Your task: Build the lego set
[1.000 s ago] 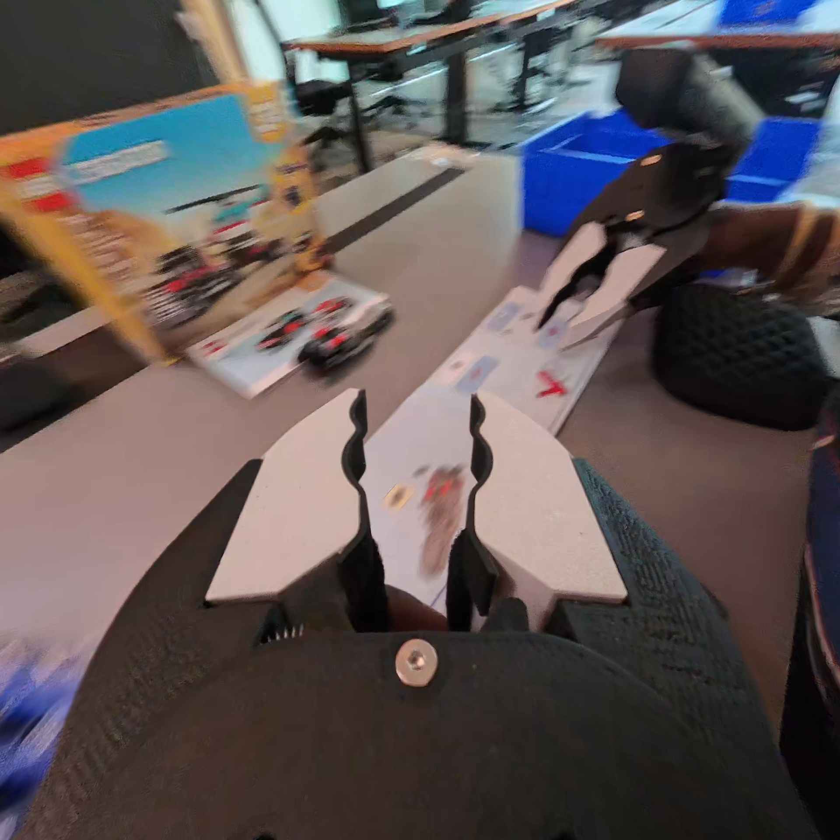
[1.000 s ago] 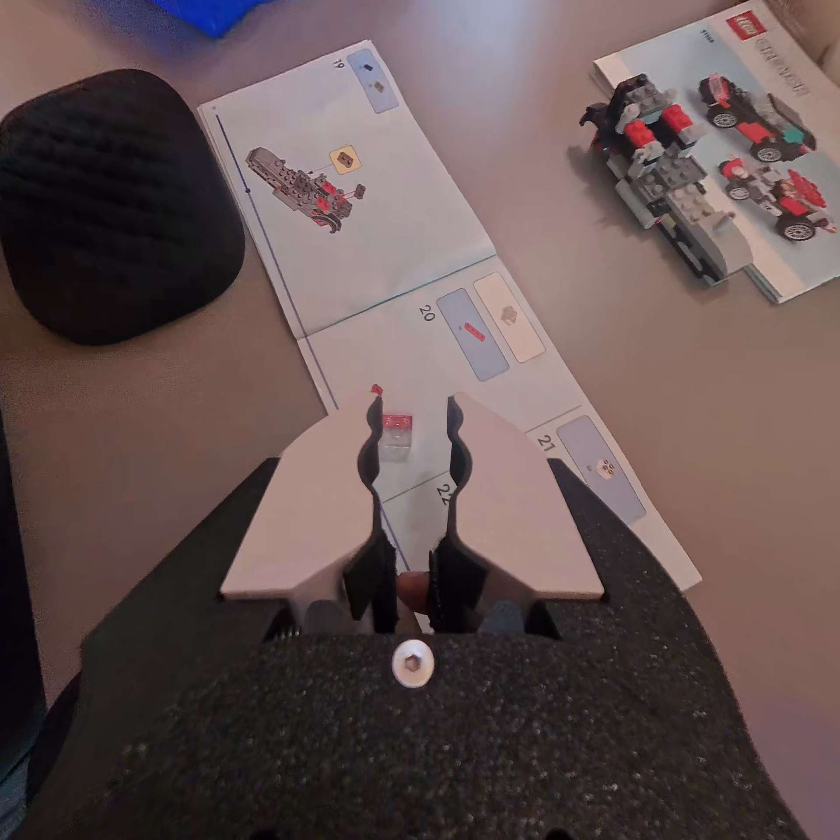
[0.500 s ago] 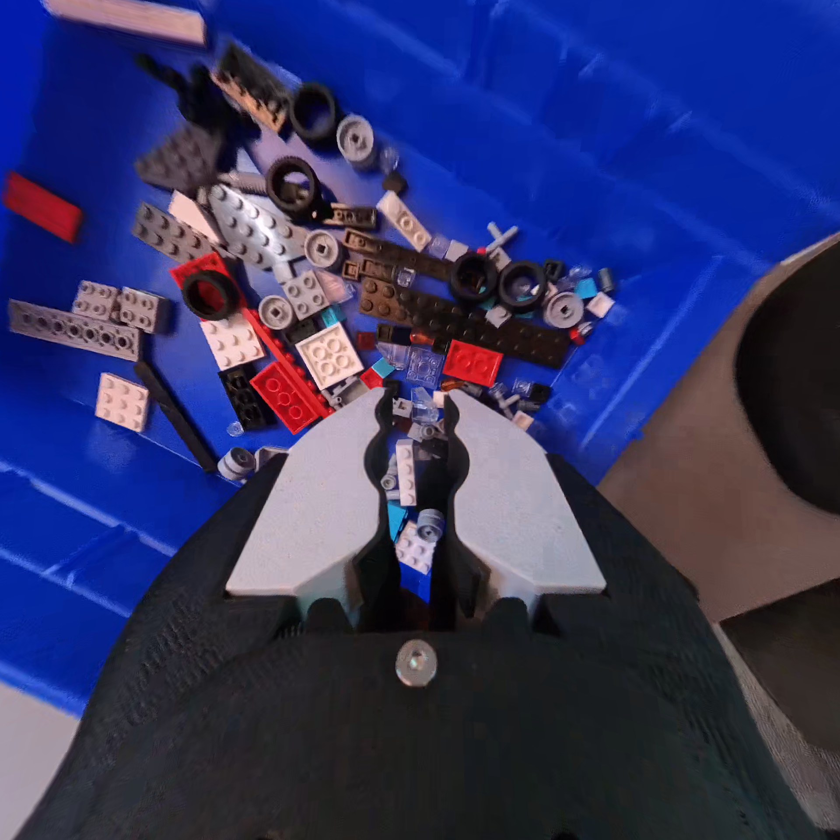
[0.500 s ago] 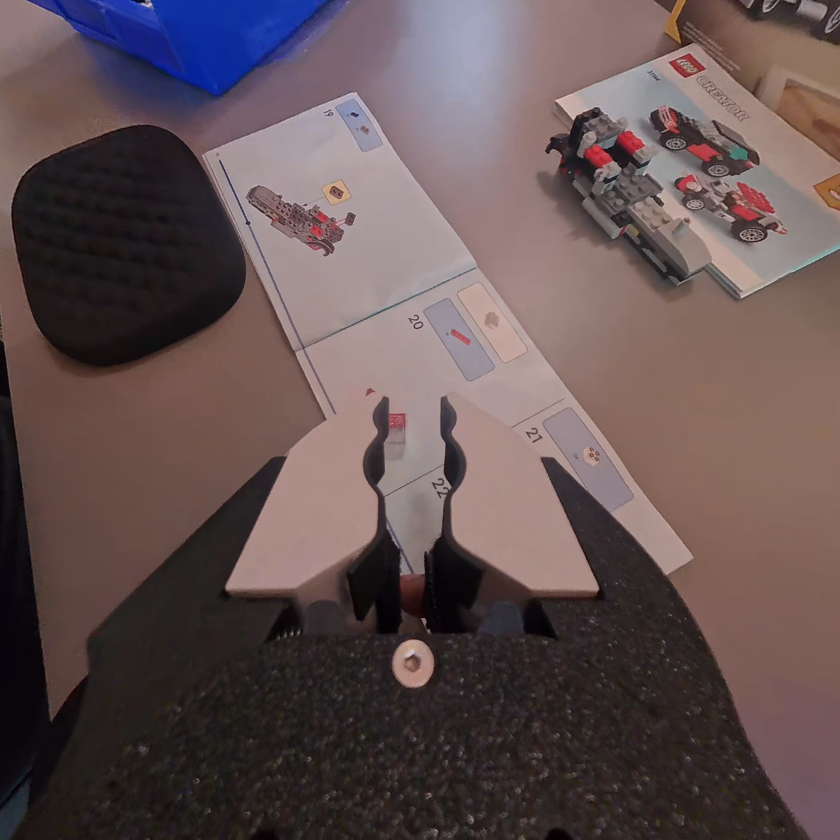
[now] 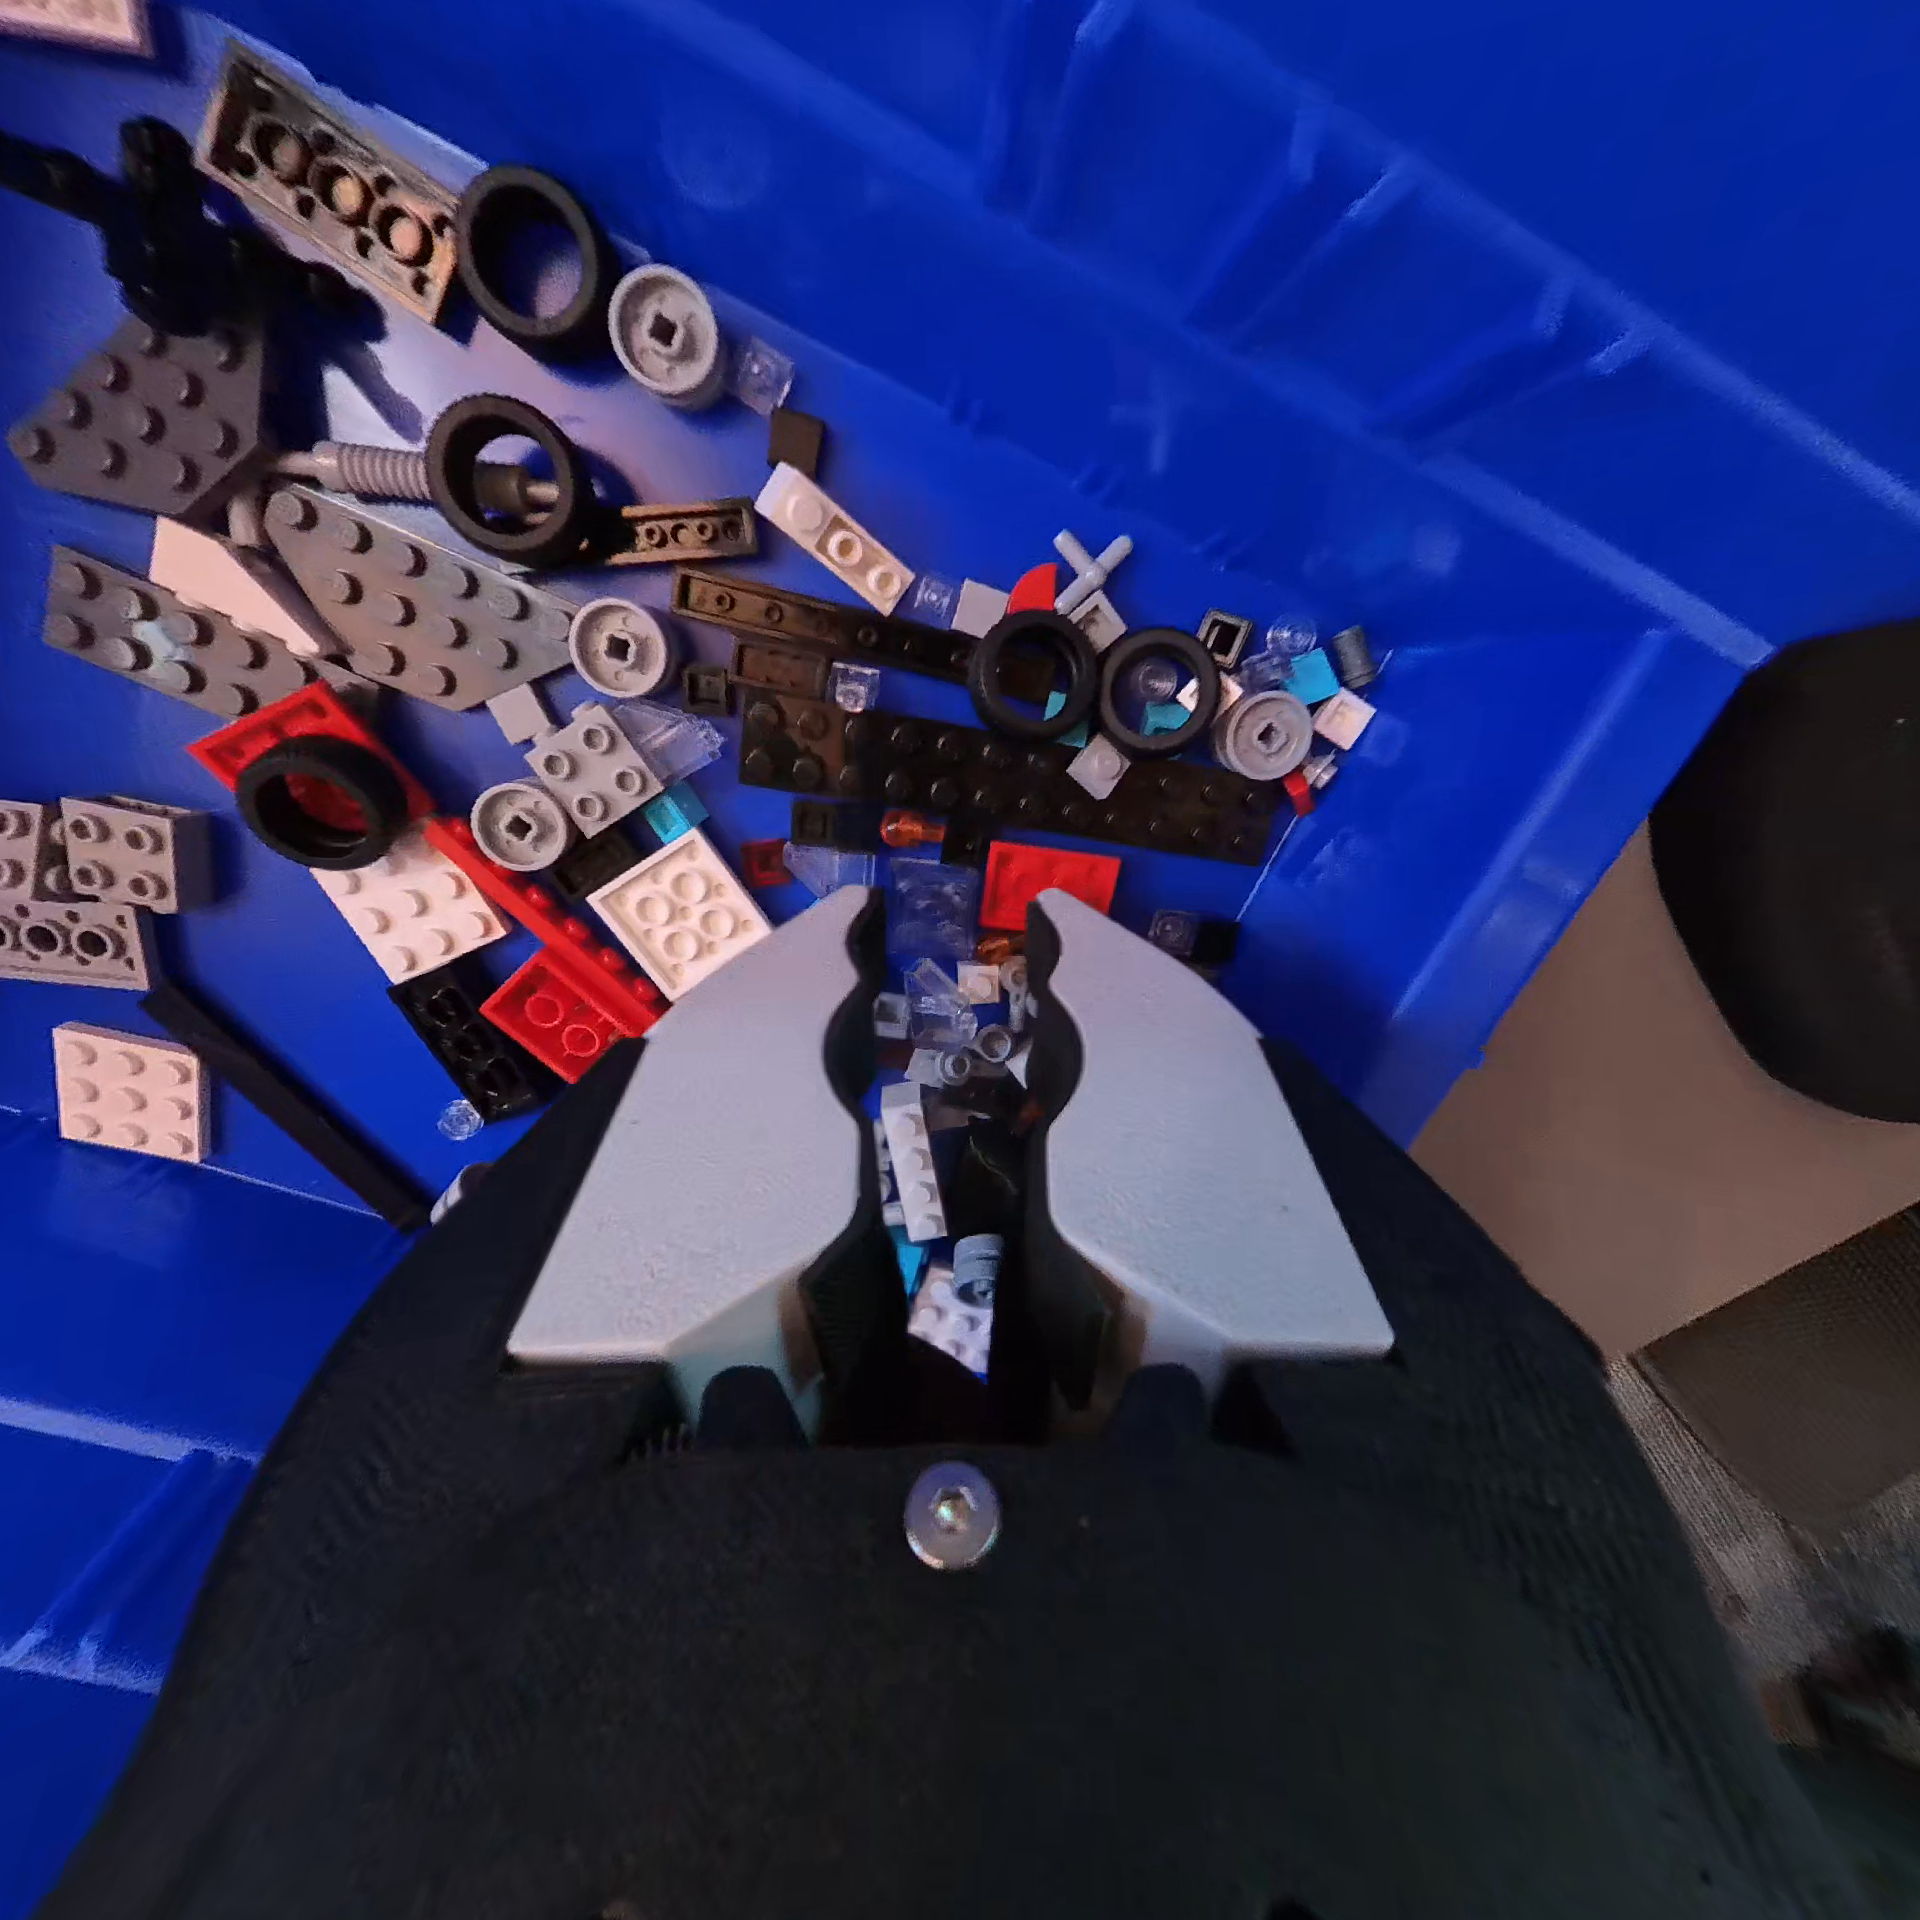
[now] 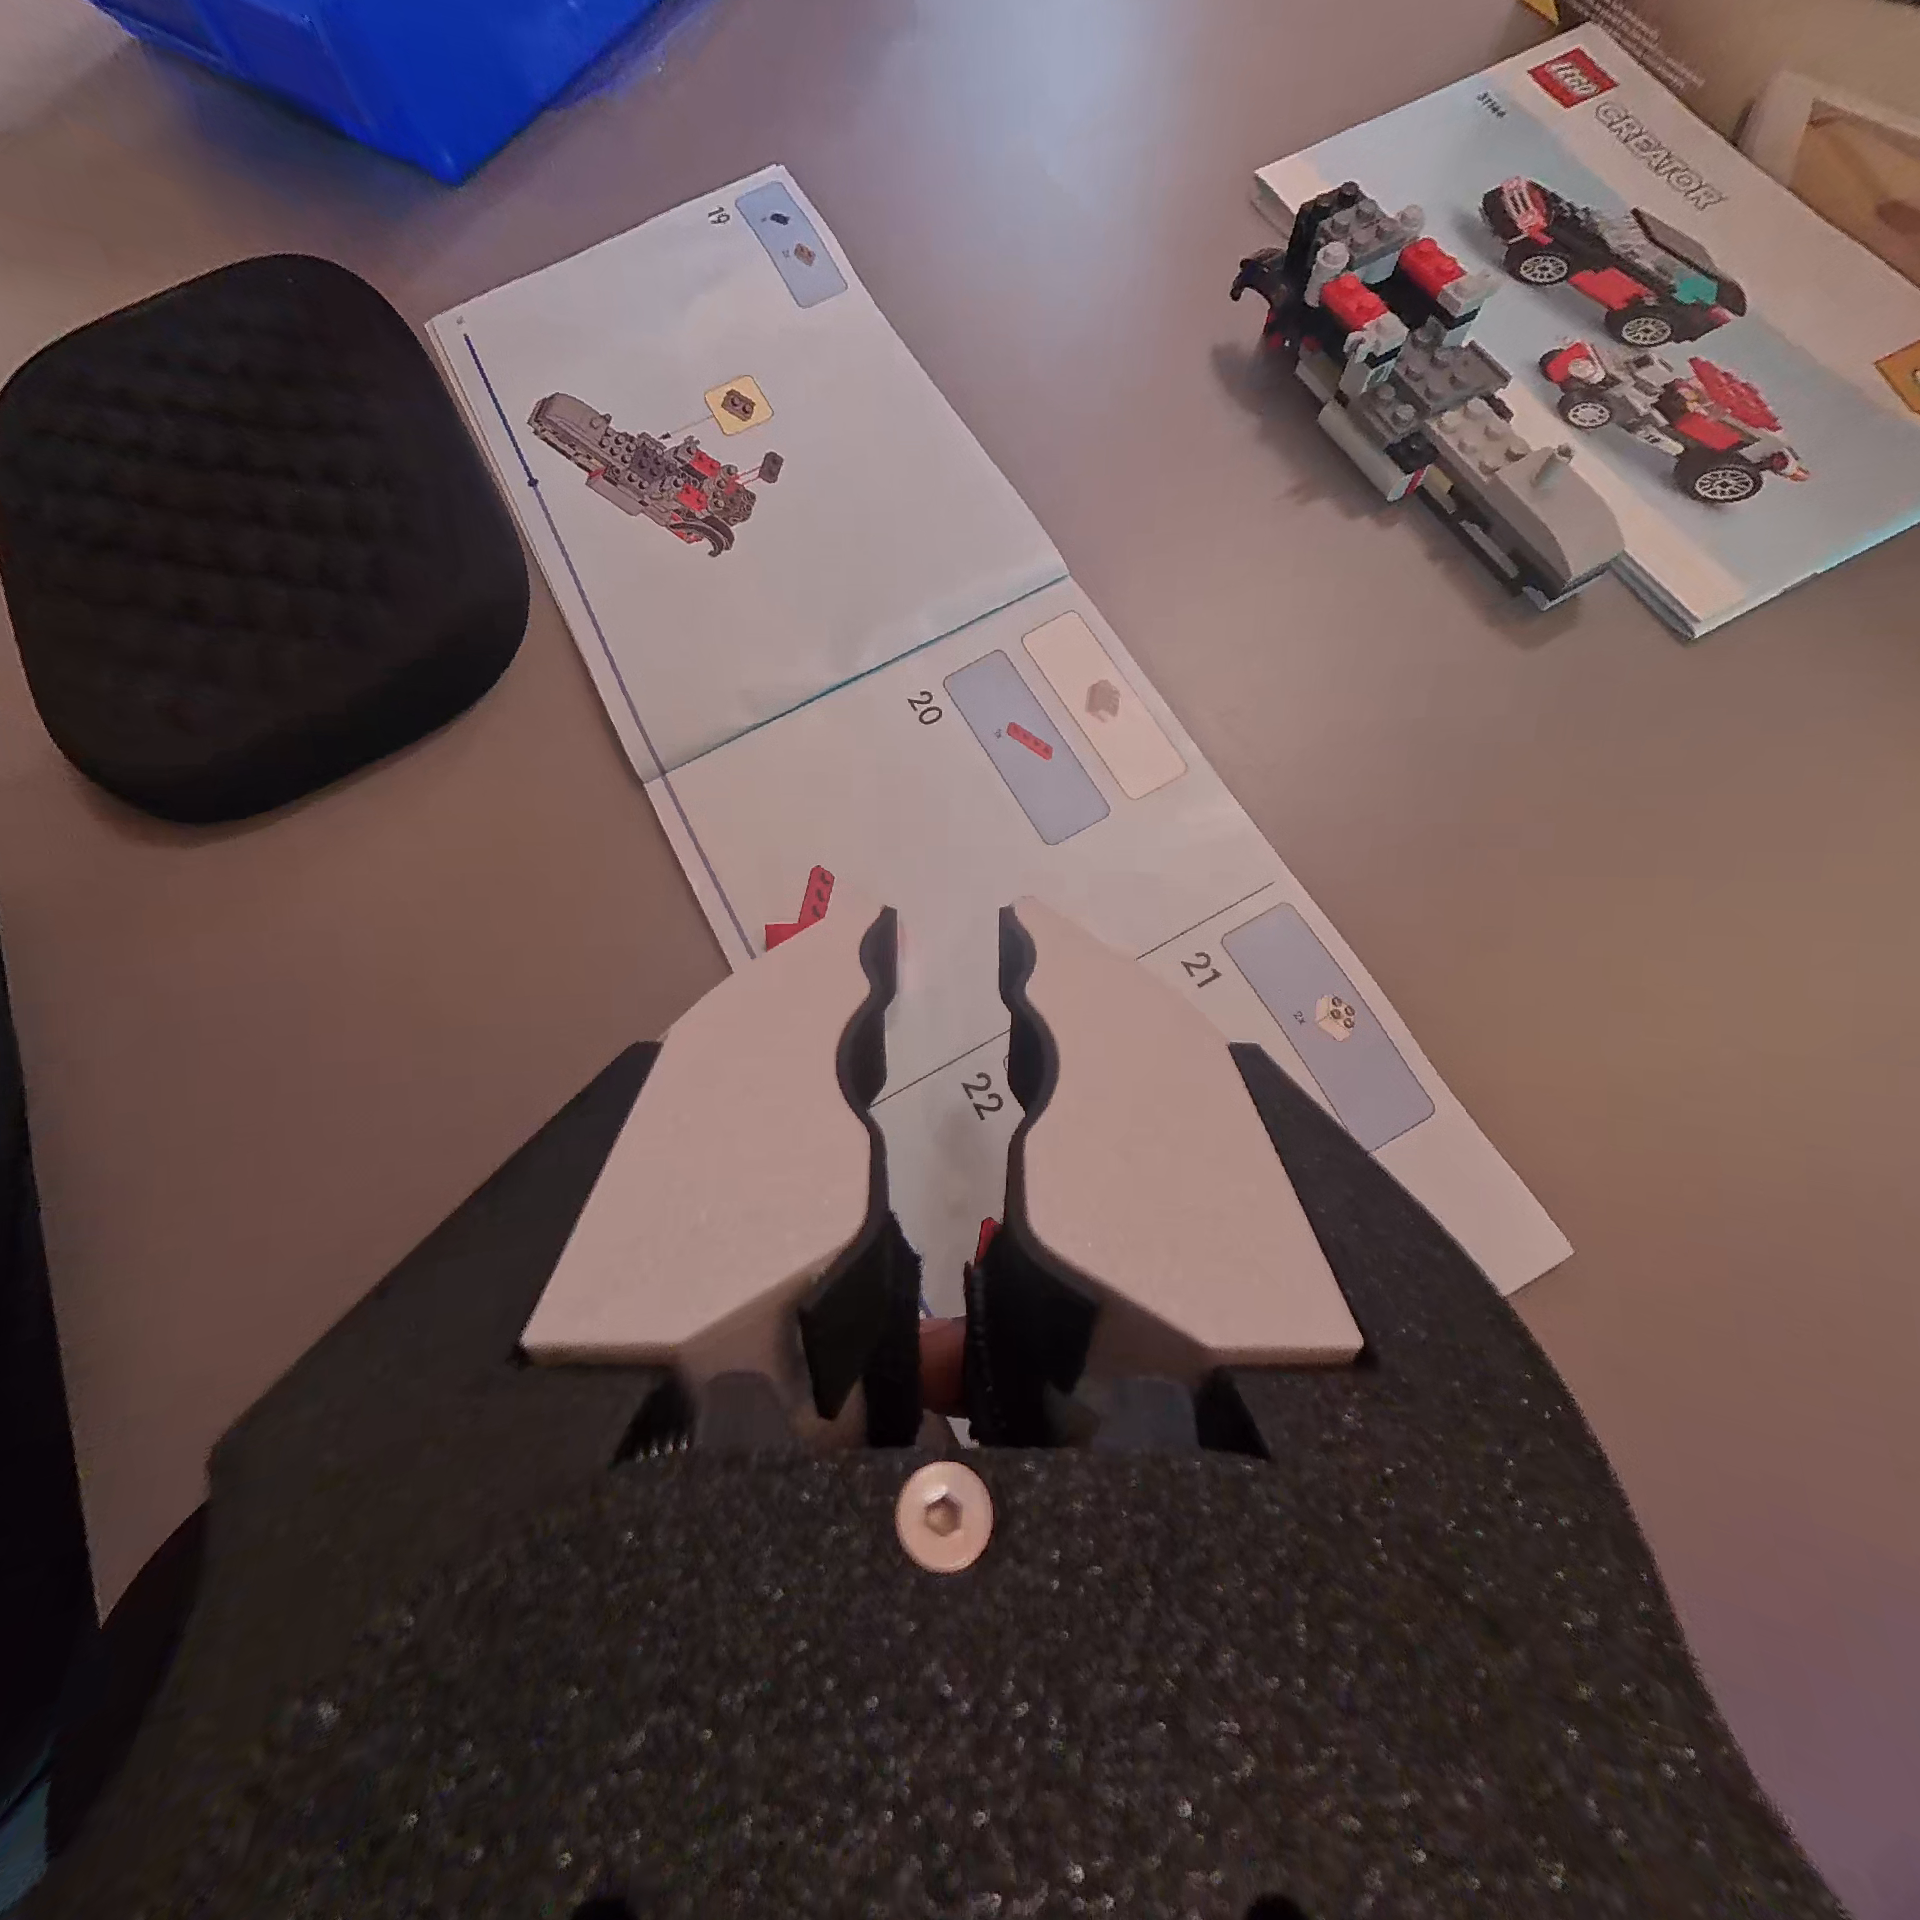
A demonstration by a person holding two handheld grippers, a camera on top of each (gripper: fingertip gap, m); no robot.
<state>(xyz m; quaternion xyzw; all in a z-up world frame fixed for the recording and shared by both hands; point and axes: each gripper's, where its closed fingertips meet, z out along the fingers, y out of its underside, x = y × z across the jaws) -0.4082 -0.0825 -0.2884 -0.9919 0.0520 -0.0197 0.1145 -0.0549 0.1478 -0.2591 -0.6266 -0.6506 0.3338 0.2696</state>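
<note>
In the left wrist view my left gripper (image 5: pixel 956 914) hangs open and empty over a blue bin (image 5: pixel 1299 312) of loose lego pieces. Small clear and white pieces (image 5: pixel 940 1013) lie under the gap between its fingers, and a red plate (image 5: pixel 1049 883) lies just past the tips. In the right wrist view my right gripper (image 6: pixel 940 912) is open and empty, low over the open instruction booklet (image 6: pixel 831 582). A red angled piece (image 6: pixel 802 906) lies on the page by the left fingertip. The partly built car (image 6: pixel 1423 405) stands at the far right.
A black padded cushion (image 6: pixel 239 530) lies left of the booklet and also shows at the right edge of the left wrist view (image 5: pixel 1808 883). A closed booklet (image 6: pixel 1714 260) lies beside the car. A corner of the blue bin (image 6: pixel 416 62) shows at the top left. About 45 centimeters separates my left fingertips from my right. The partly built car (image 6: pixel 1423 405) lies some 20 centimeters from my right tips, 40 centimeters from my left tips.
My left gripper swung from over the table to over the bin, narrowed its jaws and came closer to the pieces. My right gripper shifted slightly; the small red-and-clear piece between its tips no longer shows.
</note>
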